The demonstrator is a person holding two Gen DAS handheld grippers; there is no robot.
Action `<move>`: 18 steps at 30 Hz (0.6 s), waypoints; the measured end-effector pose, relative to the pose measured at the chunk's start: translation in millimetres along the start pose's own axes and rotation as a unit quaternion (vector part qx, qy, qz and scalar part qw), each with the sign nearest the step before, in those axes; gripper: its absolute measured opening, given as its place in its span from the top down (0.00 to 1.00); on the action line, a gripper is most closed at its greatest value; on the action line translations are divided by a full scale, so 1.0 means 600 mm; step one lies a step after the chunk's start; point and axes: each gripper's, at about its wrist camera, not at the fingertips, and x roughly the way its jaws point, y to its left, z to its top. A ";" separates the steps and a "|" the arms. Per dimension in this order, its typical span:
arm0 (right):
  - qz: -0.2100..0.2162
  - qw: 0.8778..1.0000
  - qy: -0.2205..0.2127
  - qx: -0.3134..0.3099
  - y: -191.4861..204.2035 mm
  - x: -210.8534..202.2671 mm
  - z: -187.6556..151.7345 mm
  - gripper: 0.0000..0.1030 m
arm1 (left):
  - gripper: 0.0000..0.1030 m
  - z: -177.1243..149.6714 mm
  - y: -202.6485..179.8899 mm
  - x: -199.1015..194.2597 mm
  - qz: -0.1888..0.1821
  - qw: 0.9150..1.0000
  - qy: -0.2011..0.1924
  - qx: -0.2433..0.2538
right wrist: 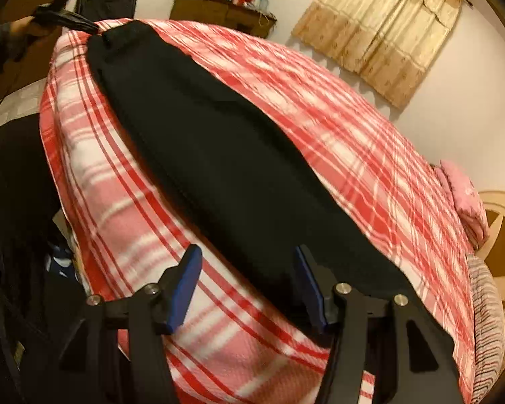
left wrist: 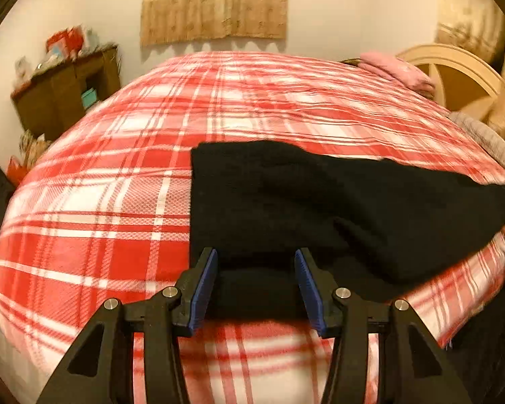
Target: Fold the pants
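Observation:
Black pants (left wrist: pixel 320 208) lie stretched along the near edge of a bed with a red and white plaid blanket (left wrist: pixel 118 202). In the right wrist view the pants (right wrist: pixel 219 155) run as a long strip from near the camera to the far left. My left gripper (left wrist: pixel 256 259) is open, its blue-padded fingers either side of one end of the pants. My right gripper (right wrist: pixel 247 259) is open over the other end, with the cloth edge between the fingers. The left gripper (right wrist: pixel 84 28) shows at the far end in the right wrist view.
A brown dresser (left wrist: pixel 67 91) with clutter stands against the far wall. A beige curtain (left wrist: pixel 215 3) hangs on the wall. A pink pillow (left wrist: pixel 397 67) and a cream headboard (left wrist: pixel 454 67) are at the bed's right end. A grey striped blanket (right wrist: pixel 488 303) lies at the right.

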 end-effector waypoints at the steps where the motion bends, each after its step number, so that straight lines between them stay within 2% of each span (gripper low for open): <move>1: 0.001 1.000 -0.004 -0.005 0.005 0.000 0.004 0.43 | 0.52 0.005 -0.002 0.007 0.006 1.000 -0.008 0.003; 4: 0.006 1.000 -0.010 -0.015 0.017 0.001 0.007 0.43 | 0.52 0.019 -0.009 0.024 0.035 0.999 -0.007 0.009; 11: 0.026 0.999 -0.015 -0.023 0.041 0.007 0.000 0.43 | 0.52 0.023 -0.002 0.025 0.057 0.998 -0.011 0.003; 16: 0.032 0.999 -0.020 -0.015 0.044 0.014 0.000 0.43 | 0.52 0.027 -0.014 -0.005 0.042 0.998 -0.047 0.005; 18: 0.034 0.999 -0.025 -0.011 0.046 0.010 0.000 0.43 | 0.52 0.030 -0.009 -0.007 0.038 0.998 -0.050 -0.006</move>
